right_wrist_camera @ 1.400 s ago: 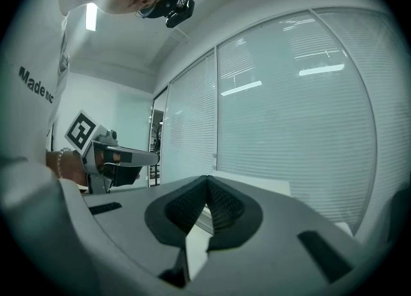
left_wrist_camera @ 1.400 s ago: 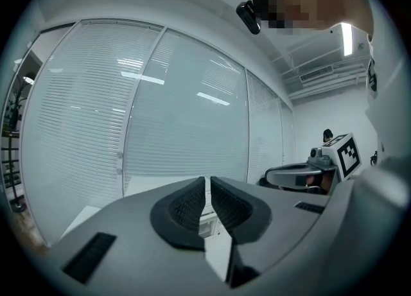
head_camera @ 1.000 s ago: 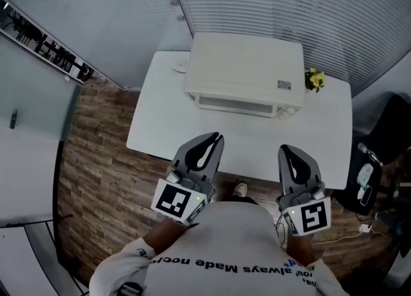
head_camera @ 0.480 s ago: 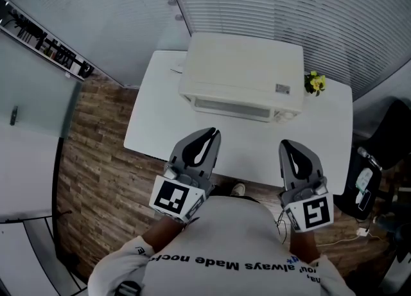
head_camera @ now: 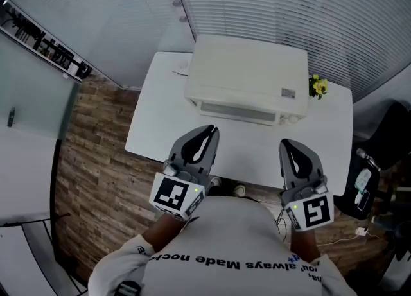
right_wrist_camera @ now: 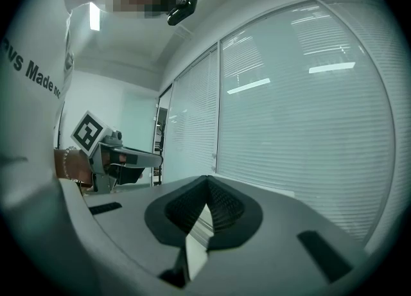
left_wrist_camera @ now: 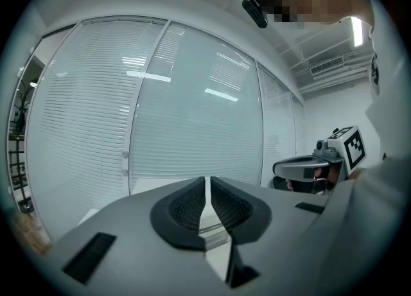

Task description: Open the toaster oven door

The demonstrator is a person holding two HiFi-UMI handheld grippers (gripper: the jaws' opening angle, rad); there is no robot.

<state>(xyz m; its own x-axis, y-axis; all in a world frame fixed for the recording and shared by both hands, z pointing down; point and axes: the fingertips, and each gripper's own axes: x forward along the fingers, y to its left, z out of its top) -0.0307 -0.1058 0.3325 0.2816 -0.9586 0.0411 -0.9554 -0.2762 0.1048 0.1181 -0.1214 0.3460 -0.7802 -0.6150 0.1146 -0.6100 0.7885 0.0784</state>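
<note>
I hold both grippers low in front of my chest, at the near edge of the white table (head_camera: 154, 128), neither of them touching anything. My left gripper (head_camera: 212, 131) has its jaws pressed nearly together, with only a thin slit between the pads and nothing in it. My right gripper (head_camera: 288, 144) is closed too, its tips meeting and empty (each one's own view looks past its jaws at the blinds (head_camera: 289, 6) and shows nothing gripped). The toaster oven (head_camera: 247, 83) sits at the far side of the table, close to the blinds, well apart from both grippers. Its door (head_camera: 241, 112) faces me and is closed, flush with the front. Its knobs (head_camera: 292, 119) are at the right end of that front. A small bunch of yellow flowers (head_camera: 317, 86) stands just beside the oven's right end. The left gripper points roughly at the door's middle, the right one towards the knob end. To the table's left is a wood floor (head_camera: 96, 160).
</note>
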